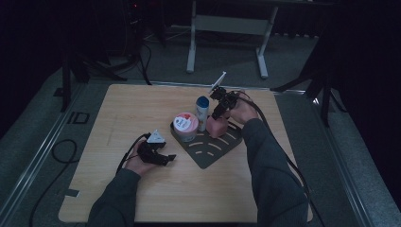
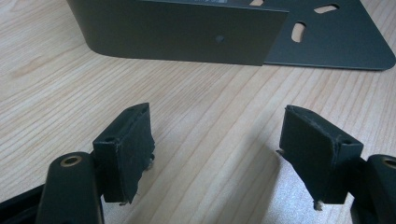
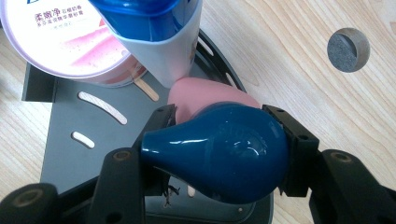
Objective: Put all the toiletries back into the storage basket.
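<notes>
High view: right gripper [image 1: 220, 105] is hovering over the dark slotted tray [image 1: 215, 153], beside the pink tub [image 1: 185, 126] and white bottle [image 1: 202, 112].

Left gripper view: jaws are standing spread, empty, on bare table [image 2: 210, 116].

Right gripper view: jaws are pinching a blue pear-shaped bulb [image 3: 219, 151] at its widest part. It looks glossy, light, probably slippery. Open room lies tableward.

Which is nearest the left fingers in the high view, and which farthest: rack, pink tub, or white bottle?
From the left gripper:
1. Rack, just to its right, nearest.
2. Pink tub, up and right, on the rack's left end.
3. White bottle, behind the tub, farthest.
</notes>
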`<act>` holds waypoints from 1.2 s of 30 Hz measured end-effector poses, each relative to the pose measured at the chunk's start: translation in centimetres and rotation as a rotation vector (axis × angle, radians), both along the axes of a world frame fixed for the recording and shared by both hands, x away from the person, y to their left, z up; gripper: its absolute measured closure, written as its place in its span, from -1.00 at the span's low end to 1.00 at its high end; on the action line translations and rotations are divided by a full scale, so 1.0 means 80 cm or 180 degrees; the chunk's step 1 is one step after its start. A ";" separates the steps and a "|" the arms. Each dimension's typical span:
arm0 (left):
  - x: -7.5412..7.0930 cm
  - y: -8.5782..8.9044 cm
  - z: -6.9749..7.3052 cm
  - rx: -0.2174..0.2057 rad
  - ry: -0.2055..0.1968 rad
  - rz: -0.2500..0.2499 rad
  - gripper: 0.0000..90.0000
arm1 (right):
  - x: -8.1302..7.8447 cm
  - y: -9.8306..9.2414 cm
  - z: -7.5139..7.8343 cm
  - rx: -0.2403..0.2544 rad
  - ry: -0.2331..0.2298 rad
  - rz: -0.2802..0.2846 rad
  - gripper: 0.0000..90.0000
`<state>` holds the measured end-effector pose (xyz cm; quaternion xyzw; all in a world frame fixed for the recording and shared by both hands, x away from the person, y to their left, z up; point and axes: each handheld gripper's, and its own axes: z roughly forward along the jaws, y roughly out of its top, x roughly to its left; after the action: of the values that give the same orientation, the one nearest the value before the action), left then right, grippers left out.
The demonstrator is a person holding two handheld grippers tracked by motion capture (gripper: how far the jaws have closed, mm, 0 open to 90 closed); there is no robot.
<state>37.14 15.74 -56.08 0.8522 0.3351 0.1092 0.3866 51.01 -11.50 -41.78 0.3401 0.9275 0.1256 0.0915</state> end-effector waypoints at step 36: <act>0.000 0.000 0.000 0.0002 -0.0002 -0.0001 -0.44 | -0.025 -0.039 0.007 0.0122 -0.0066 0.0075 -0.57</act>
<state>37.11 15.71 -56.09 0.8524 0.3347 0.1094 0.3866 49.01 -14.60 -41.22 0.3295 0.9278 0.1479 0.0931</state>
